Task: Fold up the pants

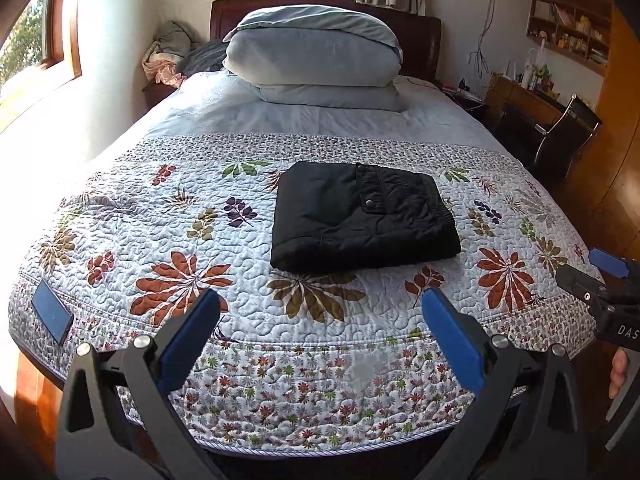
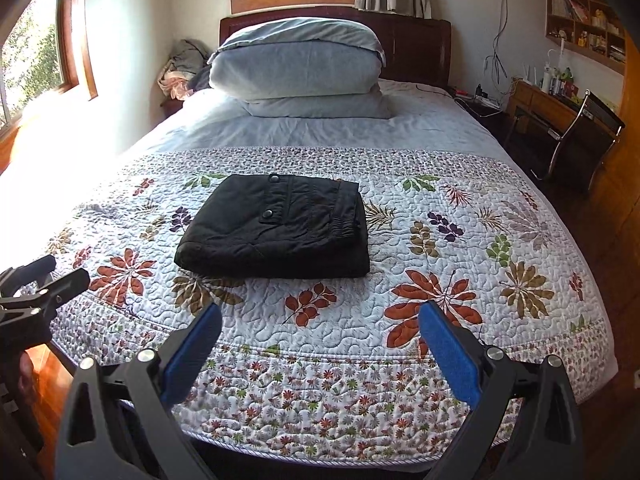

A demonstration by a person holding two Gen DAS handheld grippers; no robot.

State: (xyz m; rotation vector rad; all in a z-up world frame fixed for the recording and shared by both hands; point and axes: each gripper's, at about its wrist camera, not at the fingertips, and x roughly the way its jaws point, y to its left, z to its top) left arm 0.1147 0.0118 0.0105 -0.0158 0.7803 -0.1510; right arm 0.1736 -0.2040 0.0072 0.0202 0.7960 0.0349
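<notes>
Black pants (image 1: 362, 216) (image 2: 276, 226) lie folded into a compact rectangle on the floral quilt (image 1: 200, 240) (image 2: 440, 272), a snap pocket flap facing up. My left gripper (image 1: 320, 300) hovers open over the foot of the bed, well short of the pants, nothing between its blue pads. My right gripper (image 2: 320, 312) is likewise open and empty, held back from the pants near the bed's foot edge. The right gripper (image 1: 604, 276) also shows at the right edge of the left wrist view, and the left gripper (image 2: 36, 284) at the left edge of the right wrist view.
A dark phone (image 1: 52, 312) lies on the quilt's front left corner. Stacked pale blue pillows (image 1: 316, 60) (image 2: 300, 68) sit by the headboard. A desk and black chair (image 2: 580, 140) stand to the right, windows to the left and behind.
</notes>
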